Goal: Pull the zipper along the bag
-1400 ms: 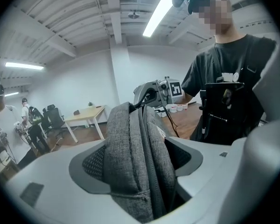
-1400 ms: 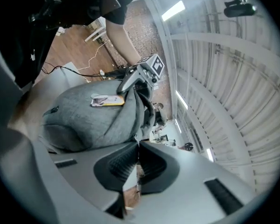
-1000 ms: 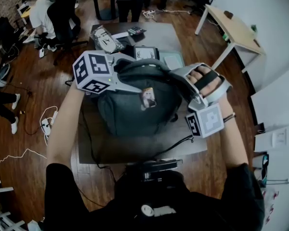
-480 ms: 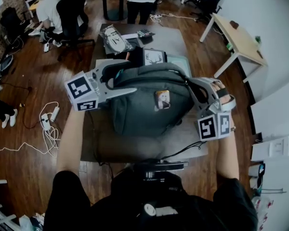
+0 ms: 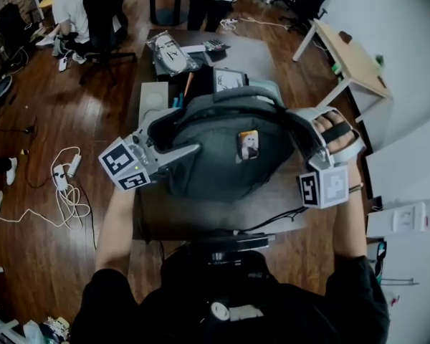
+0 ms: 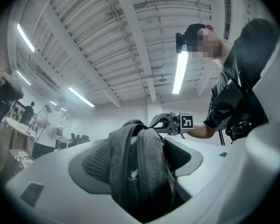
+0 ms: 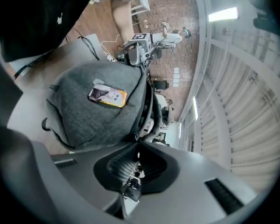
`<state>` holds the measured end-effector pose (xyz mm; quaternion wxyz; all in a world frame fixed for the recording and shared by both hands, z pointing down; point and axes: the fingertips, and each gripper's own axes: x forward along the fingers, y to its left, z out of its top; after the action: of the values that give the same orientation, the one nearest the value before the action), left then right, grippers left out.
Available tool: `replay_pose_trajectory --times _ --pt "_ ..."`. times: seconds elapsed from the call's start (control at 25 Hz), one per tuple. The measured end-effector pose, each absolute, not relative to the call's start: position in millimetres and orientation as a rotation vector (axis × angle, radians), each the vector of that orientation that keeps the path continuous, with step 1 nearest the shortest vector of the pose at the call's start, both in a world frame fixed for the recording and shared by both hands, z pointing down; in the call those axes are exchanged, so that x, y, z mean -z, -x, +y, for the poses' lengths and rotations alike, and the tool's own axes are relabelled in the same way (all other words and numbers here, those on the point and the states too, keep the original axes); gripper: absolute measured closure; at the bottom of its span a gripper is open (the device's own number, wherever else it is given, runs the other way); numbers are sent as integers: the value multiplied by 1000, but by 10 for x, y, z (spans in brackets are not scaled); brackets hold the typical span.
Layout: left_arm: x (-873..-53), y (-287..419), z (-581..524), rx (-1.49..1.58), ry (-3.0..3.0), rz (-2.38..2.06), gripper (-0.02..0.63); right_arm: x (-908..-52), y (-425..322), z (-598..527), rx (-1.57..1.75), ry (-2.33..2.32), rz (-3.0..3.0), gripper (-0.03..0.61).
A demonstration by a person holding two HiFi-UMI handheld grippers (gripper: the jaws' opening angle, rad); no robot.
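A grey backpack with a small picture patch lies on the table. My left gripper is at the bag's left side. In the left gripper view its jaws stand wide and are closed on a thick fold of the bag's grey fabric beside the zipper. My right gripper is at the bag's upper right corner. In the right gripper view its jaws are shut at the zipper line, with a small dark zipper pull between them.
The table also carries a framed tablet, a white box, a plastic-wrapped pack and a calculator beyond the bag. A black cable crosses the near edge. Cords lie on the floor at left. People stand at the back.
My left gripper has drawn back toward me along the bag's left side, still holding the fabric. The right gripper has stayed at the upper right corner.
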<state>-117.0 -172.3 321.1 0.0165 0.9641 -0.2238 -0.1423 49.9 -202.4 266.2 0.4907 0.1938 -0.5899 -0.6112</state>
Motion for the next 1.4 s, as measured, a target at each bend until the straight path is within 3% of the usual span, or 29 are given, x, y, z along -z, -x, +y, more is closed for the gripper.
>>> replay_pose_trajectory --times 0.2,0.32,0.52,0.64,0.76,0.88,1.08,1.4 --pt "-3193 1182 -1661 430 -3023 -682 284 -2626 -436 -2005 1484 -457 -1434 546" --pt "-3185 1178 -1733 445 -3033 -765 265 -2682 -466 -2069 1409 -527 -1545 546" --pt "-3230 1279 -1796 519 -3004 -899 274 -2652 -819 -2279 889 -910 -2204 486" --pt "-3260 1404 -1816 557 -2967 -950 275 -2632 -1117 -2362 451 -1100 -2582 483" --pt "-3314 1440 -1750 553 -2952 -1008 275 -2643 -1394 -2342 248 -1194 -2784 483" --pt "-3449 1500 -1583 471 -2936 -1058 275 -2325 -1386 -2098 264 -1199 -2884 460" --pt "-3847 1799 -1390 324 -2861 -1236 275 -1761 -693 -1739 558 -911 -2927 457" --pt "-4912 1916 -1368 -137 -2742 -1588 290 -2076 167 -1595 853 -636 -2725 457"
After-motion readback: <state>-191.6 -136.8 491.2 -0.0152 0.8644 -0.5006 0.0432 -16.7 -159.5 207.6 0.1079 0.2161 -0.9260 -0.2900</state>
